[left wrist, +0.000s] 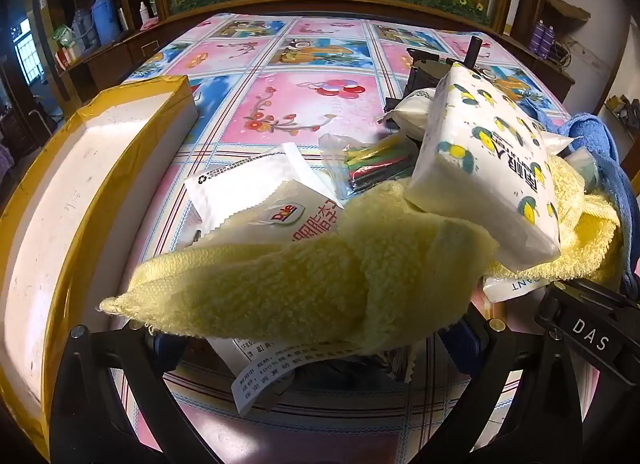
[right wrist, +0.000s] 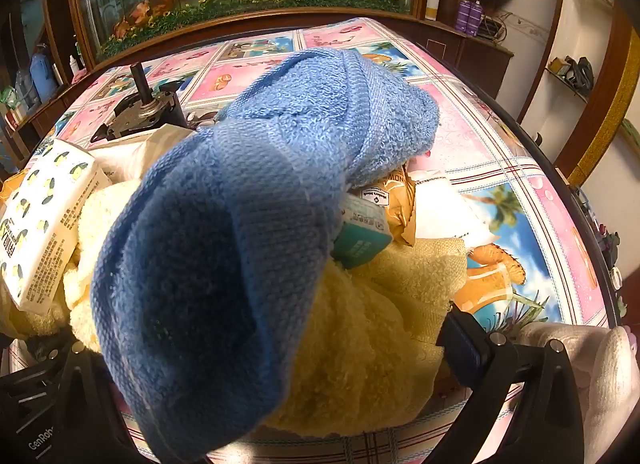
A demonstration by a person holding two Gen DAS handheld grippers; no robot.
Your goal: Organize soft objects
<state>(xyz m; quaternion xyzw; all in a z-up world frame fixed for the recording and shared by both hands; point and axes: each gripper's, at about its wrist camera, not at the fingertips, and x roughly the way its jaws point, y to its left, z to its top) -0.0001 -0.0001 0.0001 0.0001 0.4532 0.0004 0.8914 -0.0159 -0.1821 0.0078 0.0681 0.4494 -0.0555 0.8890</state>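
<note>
One view only: white box (left wrist: pixel 60 200) beside yellow towel (left wrist: pixel 280 284).

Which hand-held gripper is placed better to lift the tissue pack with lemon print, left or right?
Left. The tissue pack lies on the yellow towel ahead of the open left hand-held gripper; the blue towel blocks the right one.
</note>
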